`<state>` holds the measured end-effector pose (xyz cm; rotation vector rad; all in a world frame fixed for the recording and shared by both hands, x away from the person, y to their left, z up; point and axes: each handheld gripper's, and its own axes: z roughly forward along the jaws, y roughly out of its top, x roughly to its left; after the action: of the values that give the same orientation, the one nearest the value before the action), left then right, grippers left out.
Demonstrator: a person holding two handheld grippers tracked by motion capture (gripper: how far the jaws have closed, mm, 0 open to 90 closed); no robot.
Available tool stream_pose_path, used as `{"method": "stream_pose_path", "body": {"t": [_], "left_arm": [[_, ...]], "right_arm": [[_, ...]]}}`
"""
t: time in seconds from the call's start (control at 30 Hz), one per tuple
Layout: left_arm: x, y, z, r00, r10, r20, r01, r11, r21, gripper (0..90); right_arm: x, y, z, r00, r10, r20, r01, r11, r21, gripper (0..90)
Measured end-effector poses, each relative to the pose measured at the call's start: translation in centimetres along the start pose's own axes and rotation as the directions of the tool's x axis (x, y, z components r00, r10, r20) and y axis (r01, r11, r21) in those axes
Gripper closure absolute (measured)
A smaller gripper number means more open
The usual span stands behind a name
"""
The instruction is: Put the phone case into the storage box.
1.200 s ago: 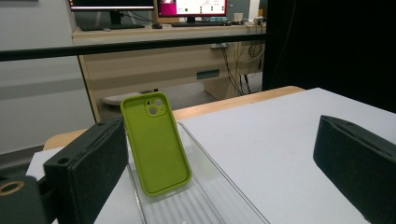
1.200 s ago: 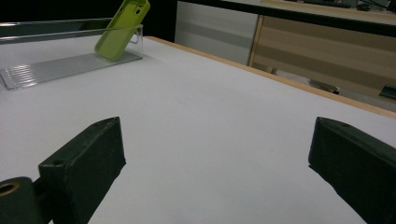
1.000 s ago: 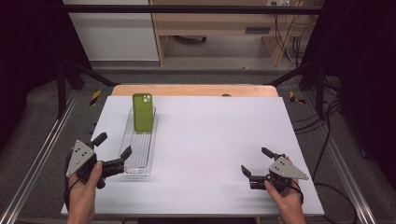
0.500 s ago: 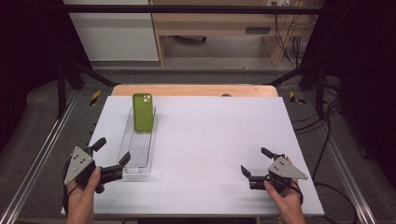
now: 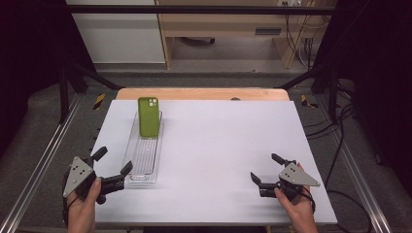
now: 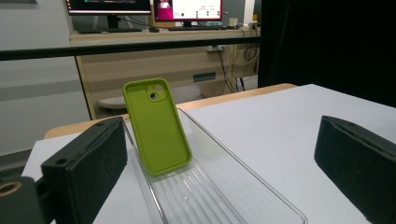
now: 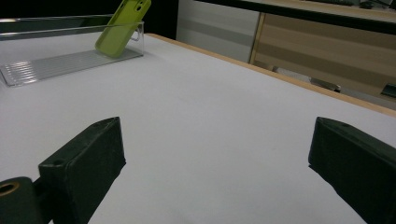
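Near the table's front left corner, the left gripper (image 5: 114, 168) has its jaws spread wide, closed on nothing, just beside the near end of a clear plastic tray (image 5: 144, 165). Its own camera looks straight down that tray (image 6: 224, 196) between the two black pads. At the front right, the right gripper (image 5: 270, 170) is likewise parted and empty over bare white table (image 5: 218, 141). A green phone case (image 5: 148, 116) (camera cutout uppermost) leans tilted against the tray's far end, well apart from both grippers.
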<state>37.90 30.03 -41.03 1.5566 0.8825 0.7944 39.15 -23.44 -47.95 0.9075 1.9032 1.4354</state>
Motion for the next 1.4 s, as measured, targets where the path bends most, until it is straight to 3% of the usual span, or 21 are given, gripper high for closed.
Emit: {"method": "stream_pose_path", "body": {"t": [0.73, 1.4], "left_arm": [[0.3, -1.9, -0.1, 0.9997, 0.024, 0.009, -0.024, 0.9996, 0.012, 1.9], [1.1, -4.1, 1.3, 0.9998, 0.019, 0.010, -0.019, 0.9998, 0.009, 1.9]], "right_arm": [[0.0, 0.0, 0.0, 1.0000, 0.000, -0.002, 0.001, 1.0000, 0.004, 4.0], [0.0, 0.0, 0.0, 1.0000, -0.002, -0.005, 0.002, 1.0000, 0.006, 4.0]]}}
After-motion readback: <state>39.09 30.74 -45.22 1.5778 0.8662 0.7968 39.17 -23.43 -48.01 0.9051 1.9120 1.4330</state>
